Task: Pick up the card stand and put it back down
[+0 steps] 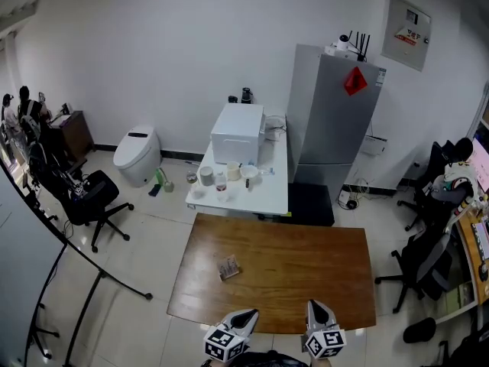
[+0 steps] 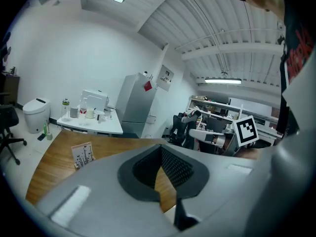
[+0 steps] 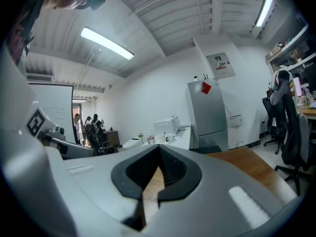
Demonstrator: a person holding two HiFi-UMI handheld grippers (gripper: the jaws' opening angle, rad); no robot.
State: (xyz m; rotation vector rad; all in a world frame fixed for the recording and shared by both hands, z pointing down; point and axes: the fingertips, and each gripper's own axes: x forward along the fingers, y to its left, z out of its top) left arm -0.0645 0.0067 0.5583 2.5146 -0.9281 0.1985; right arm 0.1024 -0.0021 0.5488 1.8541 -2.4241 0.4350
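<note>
I'm holding the left tongs (image 1: 246, 316) and right tongs (image 1: 315, 310) closed and empty, well short of the stand (image 1: 228, 267) on the bench (image 1: 306, 277). I'm judging the pickup not yet begun; next I'd be opening the left tongs and reaching for it.

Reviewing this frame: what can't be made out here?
1. Print on the card stand: too small in the head view and left gripper view.
2. Card stand in the right gripper view: not seen; that gripper's own body fills the lower frame.
3. The hands holding the left gripper and right gripper: cut off by the head view's bottom edge.
</note>
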